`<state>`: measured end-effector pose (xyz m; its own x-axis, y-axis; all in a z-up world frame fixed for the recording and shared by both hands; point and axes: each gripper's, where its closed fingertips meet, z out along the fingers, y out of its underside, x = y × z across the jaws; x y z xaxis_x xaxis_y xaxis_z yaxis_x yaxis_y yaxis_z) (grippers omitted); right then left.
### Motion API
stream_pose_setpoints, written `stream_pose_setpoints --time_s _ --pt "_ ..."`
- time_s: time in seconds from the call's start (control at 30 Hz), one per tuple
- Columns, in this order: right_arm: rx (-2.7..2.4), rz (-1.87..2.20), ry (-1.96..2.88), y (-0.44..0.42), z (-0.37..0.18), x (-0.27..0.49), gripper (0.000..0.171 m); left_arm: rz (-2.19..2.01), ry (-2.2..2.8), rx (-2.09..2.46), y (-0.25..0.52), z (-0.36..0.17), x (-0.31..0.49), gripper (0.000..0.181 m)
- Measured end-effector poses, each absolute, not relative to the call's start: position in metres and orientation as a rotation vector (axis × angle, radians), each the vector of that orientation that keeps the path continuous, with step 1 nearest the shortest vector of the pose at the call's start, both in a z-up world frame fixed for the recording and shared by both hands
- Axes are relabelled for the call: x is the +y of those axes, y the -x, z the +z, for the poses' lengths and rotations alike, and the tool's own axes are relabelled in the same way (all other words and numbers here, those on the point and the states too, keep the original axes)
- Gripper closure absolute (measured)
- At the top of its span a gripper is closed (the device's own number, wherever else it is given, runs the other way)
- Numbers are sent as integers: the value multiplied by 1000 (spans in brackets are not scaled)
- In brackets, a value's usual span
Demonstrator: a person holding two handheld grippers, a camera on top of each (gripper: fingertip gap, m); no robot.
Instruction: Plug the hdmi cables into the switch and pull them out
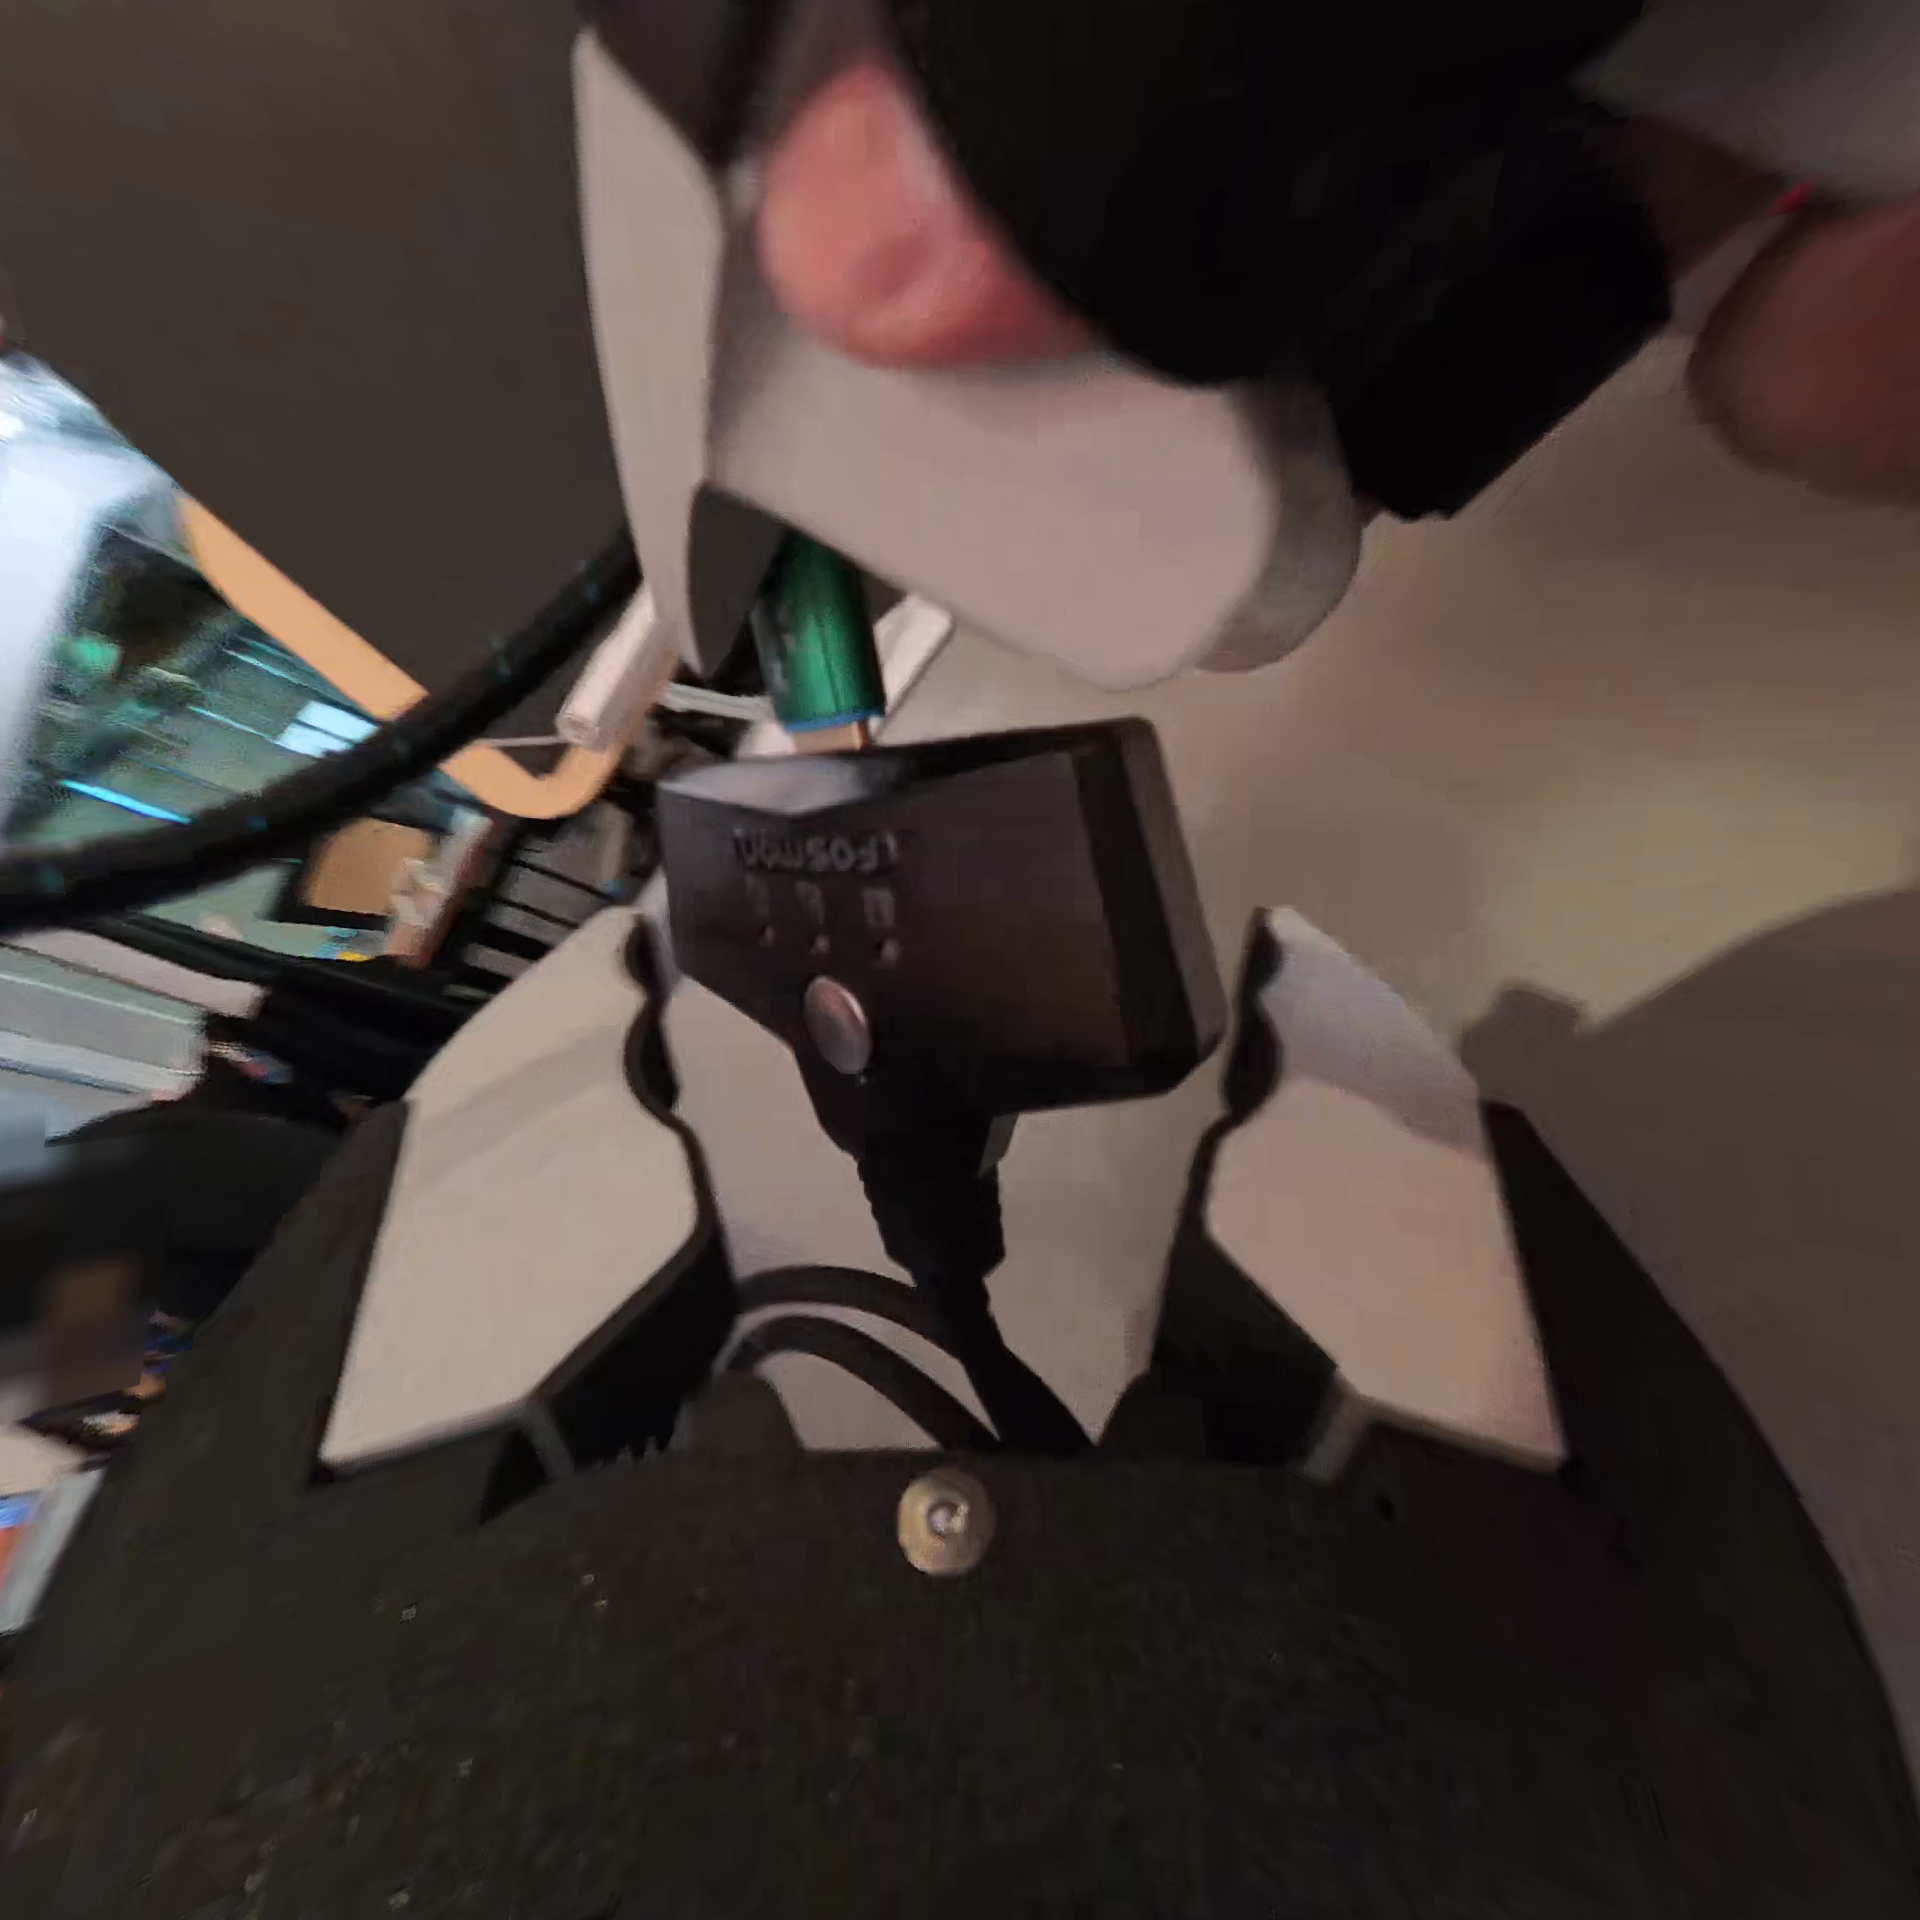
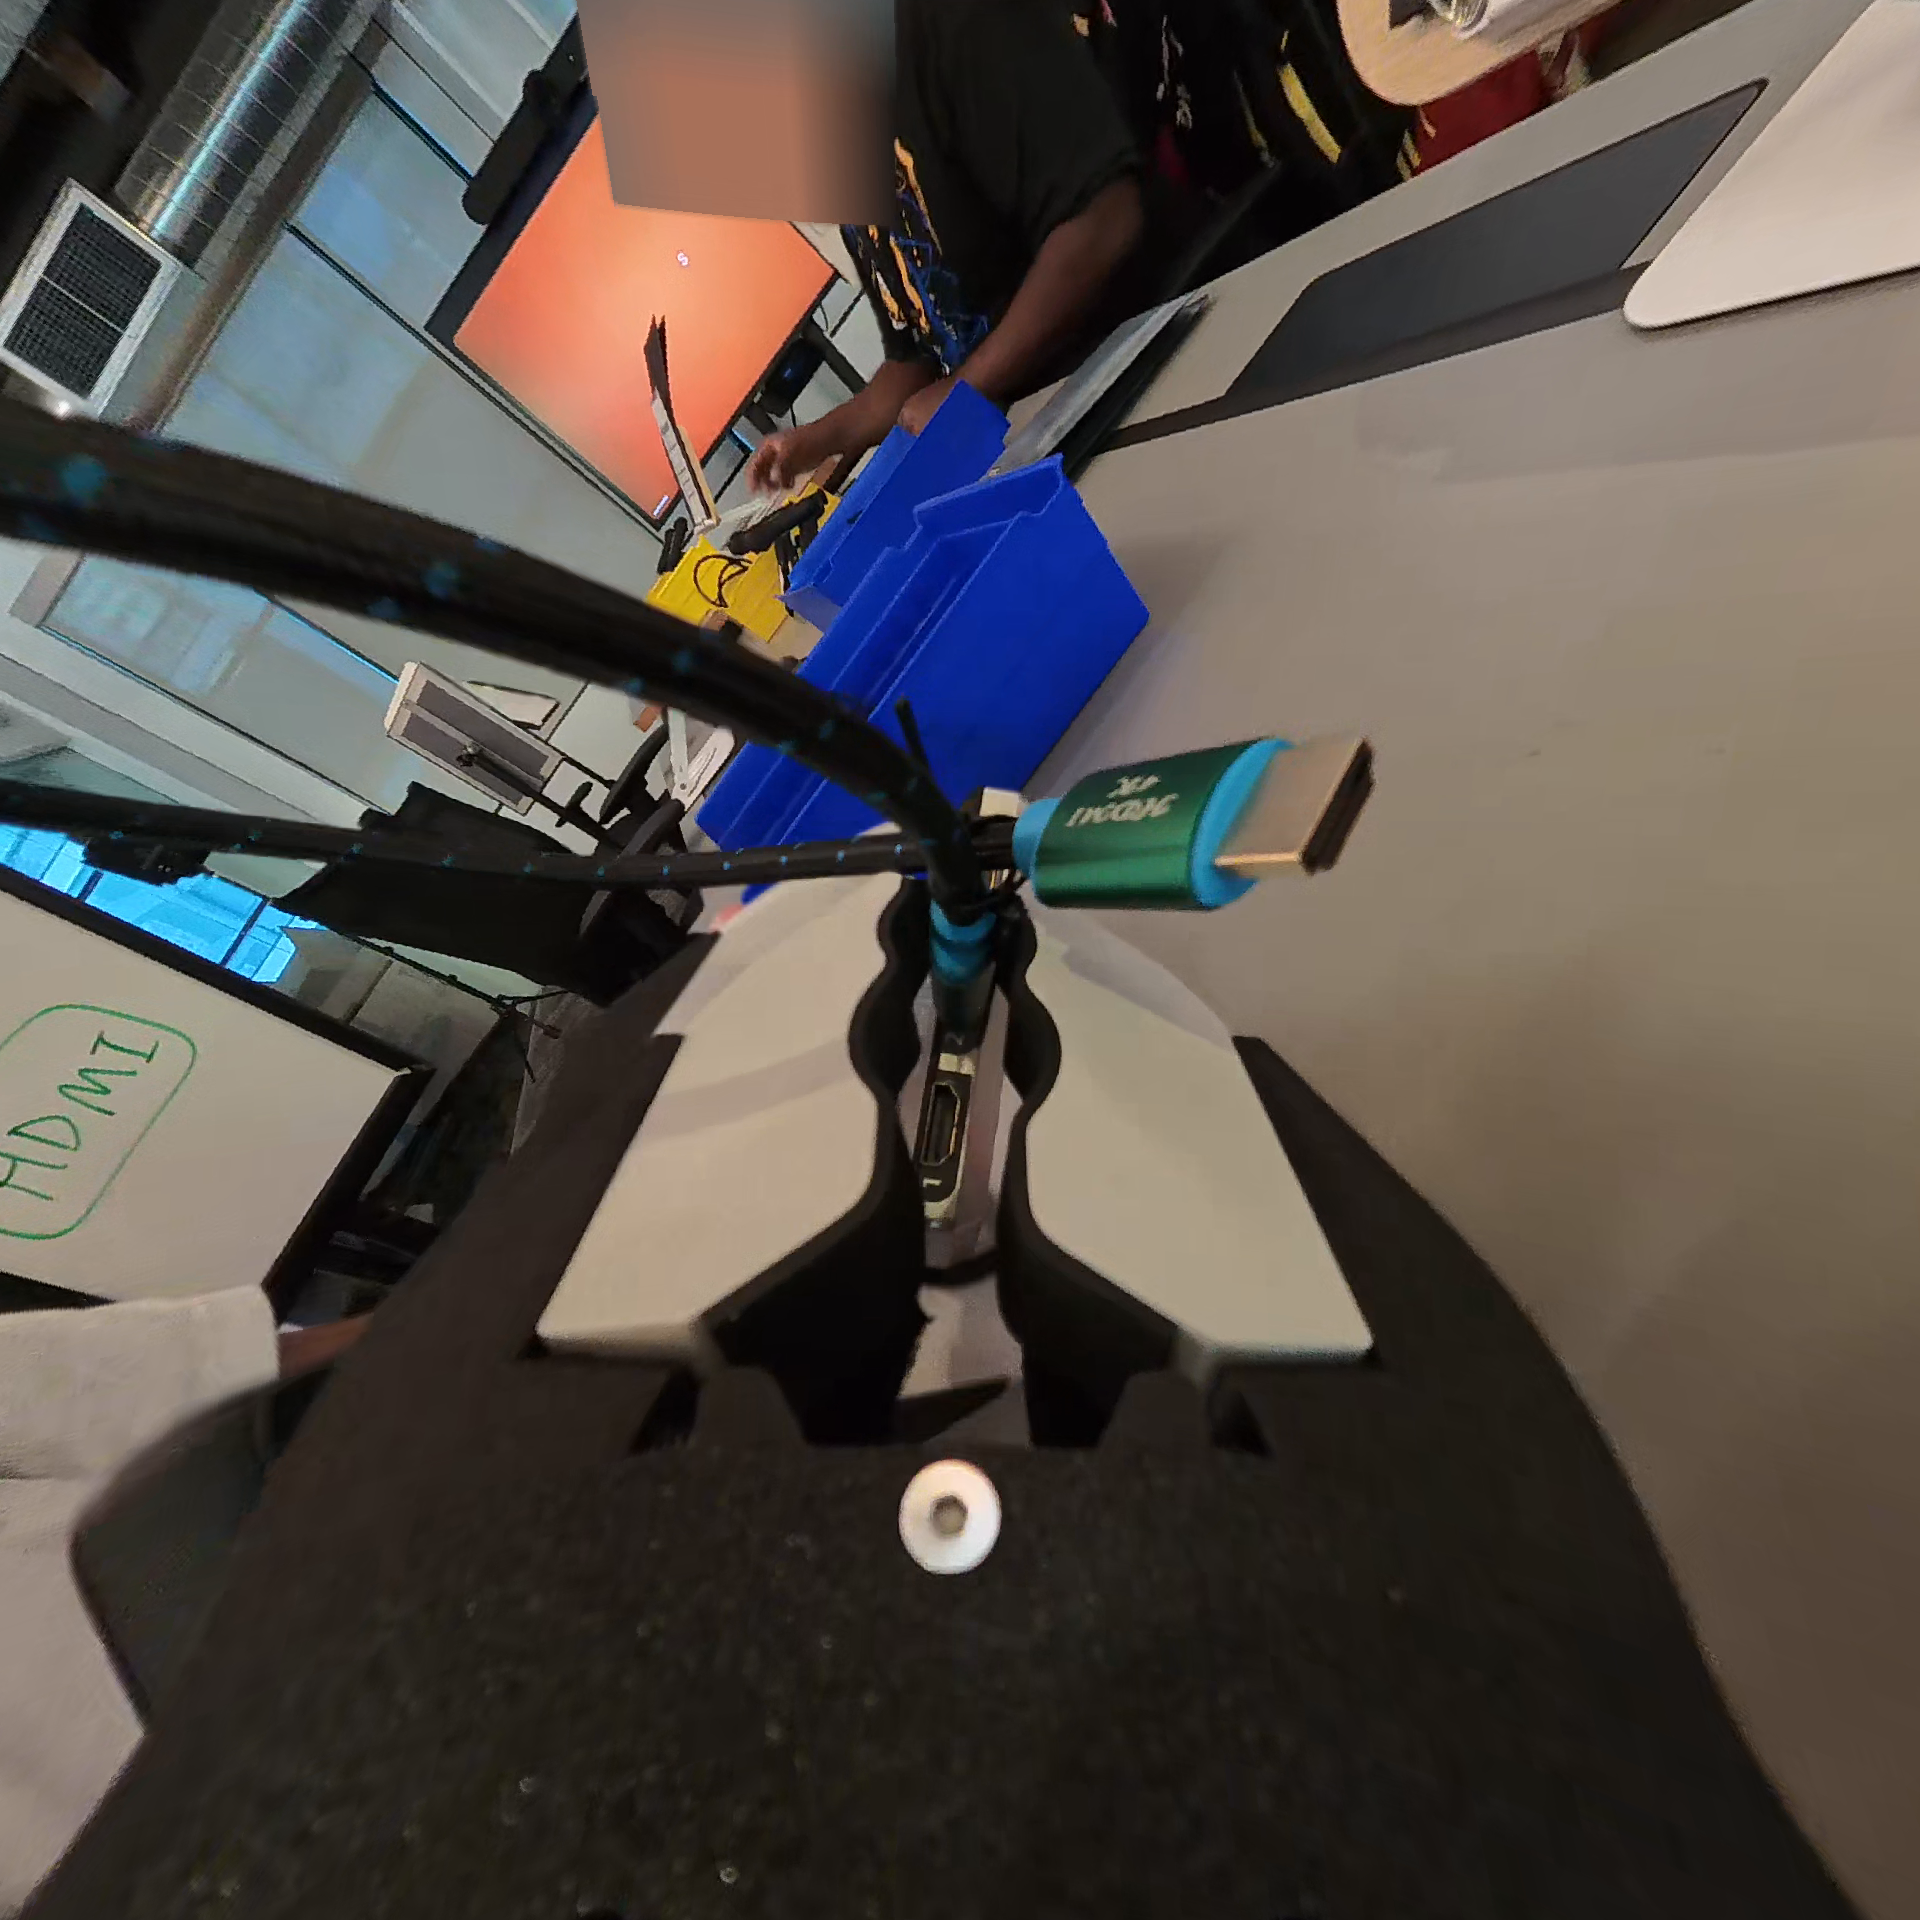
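The black HDMI switch (image 1: 935, 904) sits between my left gripper's (image 1: 951, 935) white fingers, which touch both of its sides. Its own black lead (image 1: 935, 1247) runs back toward the camera. My right gripper (image 2: 956, 914) comes in from above, shut on a green HDMI plug (image 1: 821, 644) whose gold tip meets the switch's far edge. In the right wrist view the switch's port face (image 2: 940, 1132) shows between the nearly closed fingers. A second green plug (image 2: 1164, 831) hangs free, tied to the braided black cable (image 2: 468, 592).
A grey table (image 2: 1558, 1039) lies under the work. Blue bins (image 2: 966, 665) stand at its far edge, with a person (image 2: 987, 208) behind them. A white mat (image 2: 1818, 156) lies far right. A whiteboard (image 2: 156, 1122) stands at the left.
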<state>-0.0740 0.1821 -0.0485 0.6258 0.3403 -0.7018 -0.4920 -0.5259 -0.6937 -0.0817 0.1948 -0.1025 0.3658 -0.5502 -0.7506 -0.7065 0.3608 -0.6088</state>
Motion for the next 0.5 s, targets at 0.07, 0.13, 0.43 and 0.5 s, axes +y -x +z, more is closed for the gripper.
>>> stream_pose_setpoints --time_s 0.07,0.13,0.43,0.5 --pt "148 1058 1844 72 -50 182 159 260 1179 1267 80 -96 192 110" --pt "168 1081 1847 67 -52 180 158 369 1059 1255 81 -90 189 136" --pt "-59 1324 1700 88 -36 147 148 17 952 1336 100 -72 178 159" --pt "-155 1278 1724 89 -38 141 144 -34 955 1354 106 -73 179 159"
